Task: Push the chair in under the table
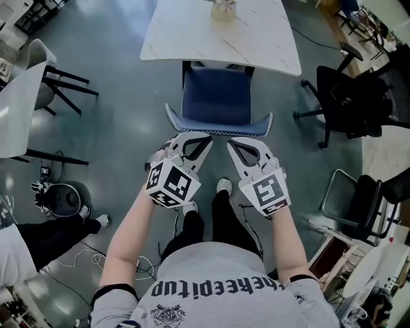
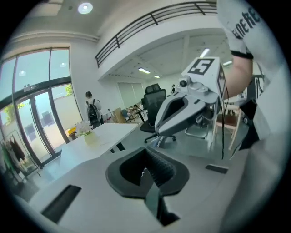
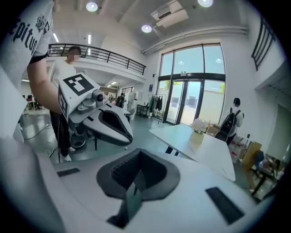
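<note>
A chair with a blue seat (image 1: 214, 96) and a curved backrest (image 1: 218, 127) stands pushed partly under the white marble table (image 1: 269, 45). Just on my side of the backrest are my left gripper (image 1: 205, 138) and my right gripper (image 1: 232, 142), side by side, both shut and empty. Neither grips the backrest. In the left gripper view its own jaws (image 2: 152, 170) are closed together, with the right gripper (image 2: 182, 104) beside them. In the right gripper view the jaws (image 3: 132, 177) are closed too, and the left gripper (image 3: 104, 123) shows at the left. A vase of flowers (image 1: 223, 9) stands on the table.
A black office chair (image 1: 349, 96) stands to the right of the table, a framed chair (image 1: 359, 198) further down. At the left are another white table (image 1: 16, 109) with a chair (image 1: 48, 83), a round device (image 1: 61, 198) and a person's leg (image 1: 51, 234). Cables lie on the floor.
</note>
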Action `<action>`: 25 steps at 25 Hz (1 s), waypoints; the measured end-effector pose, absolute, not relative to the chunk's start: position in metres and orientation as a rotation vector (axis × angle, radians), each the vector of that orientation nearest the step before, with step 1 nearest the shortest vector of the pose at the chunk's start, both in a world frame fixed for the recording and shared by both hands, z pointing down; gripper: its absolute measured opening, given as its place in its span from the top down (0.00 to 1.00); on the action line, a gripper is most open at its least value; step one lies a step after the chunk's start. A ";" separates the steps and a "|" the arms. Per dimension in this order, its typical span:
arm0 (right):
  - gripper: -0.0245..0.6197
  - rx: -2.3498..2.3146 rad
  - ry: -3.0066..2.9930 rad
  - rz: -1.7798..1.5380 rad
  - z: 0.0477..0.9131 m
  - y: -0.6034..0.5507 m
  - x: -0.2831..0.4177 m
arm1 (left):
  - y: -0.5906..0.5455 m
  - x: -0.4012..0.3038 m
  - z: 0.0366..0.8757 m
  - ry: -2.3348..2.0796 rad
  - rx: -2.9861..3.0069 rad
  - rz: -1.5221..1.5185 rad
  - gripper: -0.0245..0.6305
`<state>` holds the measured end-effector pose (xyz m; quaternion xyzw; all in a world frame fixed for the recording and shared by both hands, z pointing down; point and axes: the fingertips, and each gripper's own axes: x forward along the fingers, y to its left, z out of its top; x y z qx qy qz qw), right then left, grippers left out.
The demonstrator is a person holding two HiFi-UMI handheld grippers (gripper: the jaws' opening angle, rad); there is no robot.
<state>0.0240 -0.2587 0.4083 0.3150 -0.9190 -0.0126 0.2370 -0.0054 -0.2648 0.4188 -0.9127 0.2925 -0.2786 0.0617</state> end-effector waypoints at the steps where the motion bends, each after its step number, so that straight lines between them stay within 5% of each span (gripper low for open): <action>1: 0.95 0.874 -2.537 -0.026 0.402 -0.255 0.022 | -0.261 -0.005 0.411 0.913 -2.796 -0.783 0.94; 25: 0.95 1.067 -2.771 0.002 0.298 -0.157 0.003 | -0.168 -0.011 0.287 0.988 -2.925 -0.155 0.94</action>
